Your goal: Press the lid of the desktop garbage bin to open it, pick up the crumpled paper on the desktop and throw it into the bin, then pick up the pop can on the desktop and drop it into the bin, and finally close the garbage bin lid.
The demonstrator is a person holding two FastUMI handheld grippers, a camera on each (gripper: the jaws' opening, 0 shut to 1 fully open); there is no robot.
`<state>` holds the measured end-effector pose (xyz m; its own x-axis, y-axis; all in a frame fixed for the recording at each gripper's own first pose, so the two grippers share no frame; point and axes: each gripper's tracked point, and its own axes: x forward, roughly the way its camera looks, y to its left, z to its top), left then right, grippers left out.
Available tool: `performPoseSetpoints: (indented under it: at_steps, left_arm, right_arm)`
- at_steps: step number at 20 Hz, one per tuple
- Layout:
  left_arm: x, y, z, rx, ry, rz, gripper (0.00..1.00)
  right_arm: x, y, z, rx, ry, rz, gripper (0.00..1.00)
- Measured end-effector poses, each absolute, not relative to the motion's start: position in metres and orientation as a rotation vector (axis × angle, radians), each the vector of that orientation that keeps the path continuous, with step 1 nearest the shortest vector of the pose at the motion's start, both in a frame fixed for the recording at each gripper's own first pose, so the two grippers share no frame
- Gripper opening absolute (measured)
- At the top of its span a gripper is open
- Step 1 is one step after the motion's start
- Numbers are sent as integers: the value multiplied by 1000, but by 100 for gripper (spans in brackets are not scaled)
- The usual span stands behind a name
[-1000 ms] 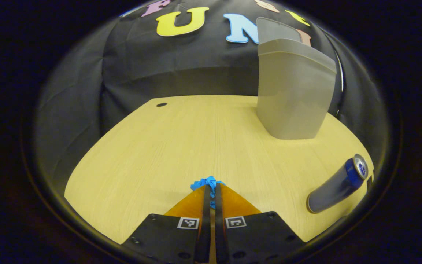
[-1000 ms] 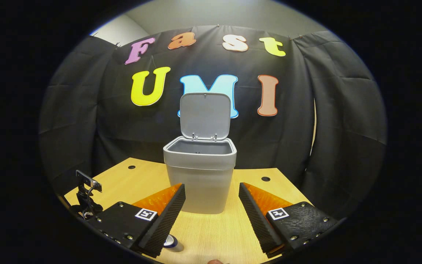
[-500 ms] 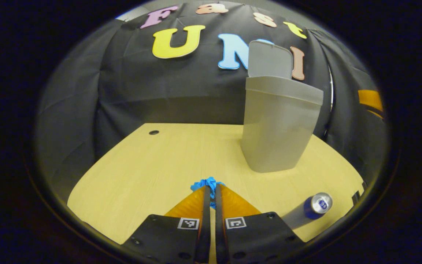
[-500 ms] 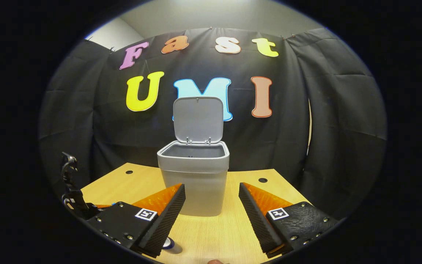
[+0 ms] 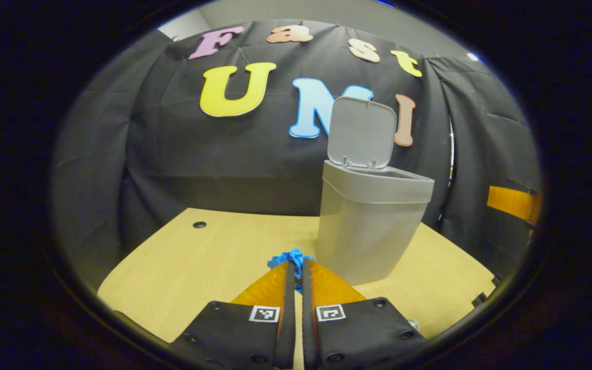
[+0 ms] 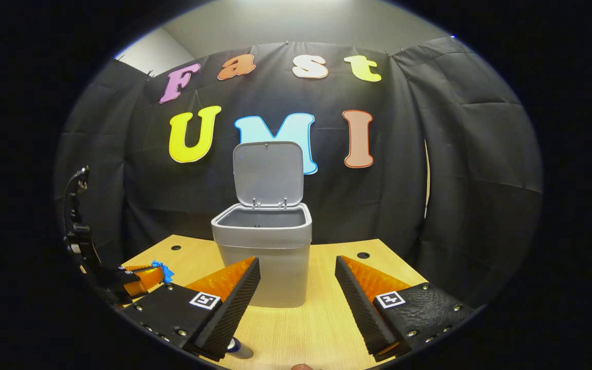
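1. The left gripper (image 5: 294, 267) has its fingers squeezed almost together on the crumpled paper (image 5: 290, 257), a small blue wad poking out past the tips; it is lifted off the worktop (image 5: 214, 257), I'd say so it can go over the bin's rim
2. The garbage bin (image 5: 370, 226) stands on the worktop just ahead and to the right of that gripper, grey and tapering towards its base, its lid (image 5: 362, 132) tipped up at the back, so the mouth is free for the drop
3. In the right gripper view the left gripper (image 6: 139, 277) shows low at the left with the blue paper (image 6: 162, 269) at its tips, lower than the bin's rim, so it has height to gain
4. The right gripper (image 6: 296, 293) hangs with fingers spread wide and nothing between them, facing the bin, probably waiting for the can
5. The pop can (image 6: 239, 349) lies on the worktop just under the right gripper's left finger; a silvery body with a blue end is all I can make out
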<state>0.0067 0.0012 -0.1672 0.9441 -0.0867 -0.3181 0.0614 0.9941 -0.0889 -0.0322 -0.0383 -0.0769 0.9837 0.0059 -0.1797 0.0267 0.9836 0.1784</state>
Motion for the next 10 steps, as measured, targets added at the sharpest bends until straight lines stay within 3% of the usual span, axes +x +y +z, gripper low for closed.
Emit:
performPoseSetpoints:
  at_steps: [10]
  left_arm:
    - [66,-31,-87,-121,147,-148,14]
  right_arm:
    - [-25,-49,-77,179,176,-58,94]
